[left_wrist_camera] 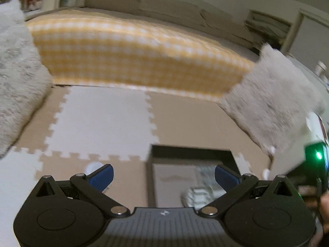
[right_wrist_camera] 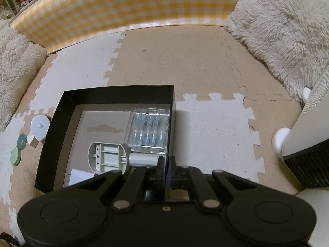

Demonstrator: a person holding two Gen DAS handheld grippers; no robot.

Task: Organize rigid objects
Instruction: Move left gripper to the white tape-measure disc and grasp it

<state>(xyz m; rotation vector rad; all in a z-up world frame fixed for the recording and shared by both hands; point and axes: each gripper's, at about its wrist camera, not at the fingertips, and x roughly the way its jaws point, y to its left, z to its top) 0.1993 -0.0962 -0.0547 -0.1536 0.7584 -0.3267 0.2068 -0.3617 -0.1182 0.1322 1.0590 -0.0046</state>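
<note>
1. Scene: the shallow black cardboard box with a grey floor (right_wrist_camera: 67,103) sits on the beige-and-white foam puzzle mat (right_wrist_camera: 185,61). Inside it: a clear plastic blister case of small blue parts (right_wrist_camera: 148,131) at the far right, and just nearer a grey-green plastic holder w/ a white cylinder end (right_wrist_camera: 109,158); the two look to be touching. A white sheet shows at the near edge.
2. Still outside, on the mat just left of the box wall: a white round plastic gadget w/ a centre button (right_wrist_camera: 39,129), a teal ring (right_wrist_camera: 22,142) and a pale green disc (right_wrist_camera: 16,153).
3. Left gripper (left_wrist_camera: 163,175): blue pads spread wide apart, nothing between them. It hangs over the box's near-left side; view is blurred.
4. Right gripper (right_wrist_camera: 166,168): pads pressed together at the box's near-right wall. Whether they pinch the wall or just meet, can't tell.
5. Step in hand, my read: the left goes for the next loose piece, prob. the white gadget.
6. Doing it well:
   - keep the right one still so the box doesn't slide;
   - bring the left down over the gadget's round body, pads either side, not on the tab;
   - close only once it's centred, lift clear of the wall, set it in the bare grey floor at the far left.
7. Risk: the ring and disc lie flat, hard to pinch.
</note>
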